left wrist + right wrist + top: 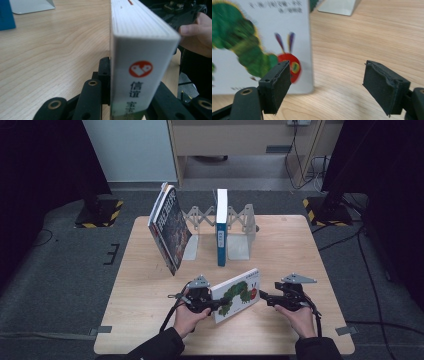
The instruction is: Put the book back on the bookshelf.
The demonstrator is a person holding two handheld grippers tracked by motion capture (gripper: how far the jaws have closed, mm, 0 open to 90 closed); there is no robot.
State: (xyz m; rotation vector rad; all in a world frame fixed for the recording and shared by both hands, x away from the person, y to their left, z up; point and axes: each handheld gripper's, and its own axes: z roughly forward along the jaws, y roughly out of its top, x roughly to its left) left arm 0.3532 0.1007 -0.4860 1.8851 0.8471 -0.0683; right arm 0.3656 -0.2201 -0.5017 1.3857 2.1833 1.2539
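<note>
My left tool (216, 304) is clamped on the spine end of the caterpillar picture book (237, 293), holding it tilted up off the tabletop (280, 245). My right tool (263, 296) sits just beside the book's other edge, its pads spread apart with nothing between them. Farther back, a blue book (221, 227) stands upright between 2 metal bookends (240, 240), and a dark-covered book (169, 227) leans at the left.

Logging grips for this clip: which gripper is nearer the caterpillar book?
Left. The left gripper is clamped on the caterpillar book at its spine end. The right gripper sits open just off its other edge, not touching.
</note>
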